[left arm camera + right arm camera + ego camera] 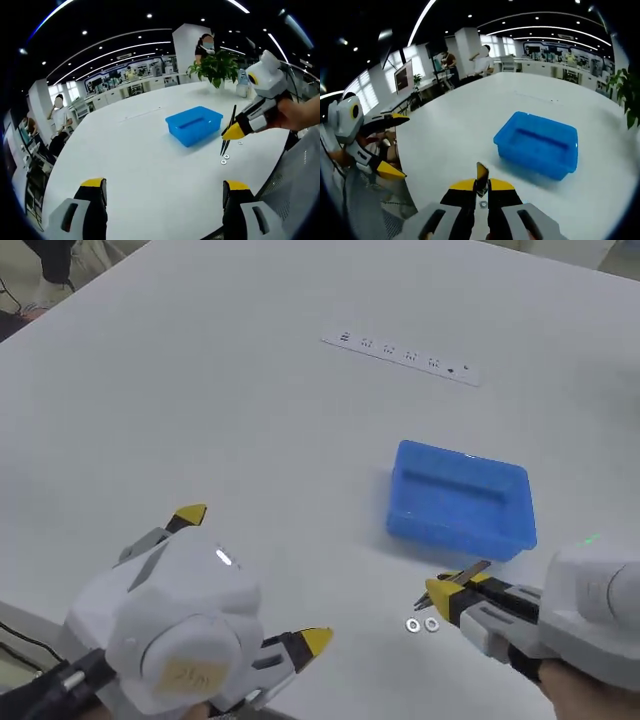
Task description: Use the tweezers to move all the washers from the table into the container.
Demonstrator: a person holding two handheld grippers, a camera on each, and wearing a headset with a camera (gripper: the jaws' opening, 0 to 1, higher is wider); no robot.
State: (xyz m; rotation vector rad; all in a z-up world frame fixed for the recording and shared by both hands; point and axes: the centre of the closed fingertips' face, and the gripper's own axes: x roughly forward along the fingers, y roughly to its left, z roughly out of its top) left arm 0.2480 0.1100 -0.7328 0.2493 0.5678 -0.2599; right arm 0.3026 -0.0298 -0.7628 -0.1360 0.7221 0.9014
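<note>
White table: surface plain and matt. 1 flat white strip with dark markings lies on its far side. 1 black cable runs below the near-left edge.

Left gripper view: 1 leafy potted plant at the table's far end; whether it stands on the table cannot be told. 1 person stands at left among desks, under long ceiling light strips.

Right gripper view: 2 people stand beyond the table.
</note>
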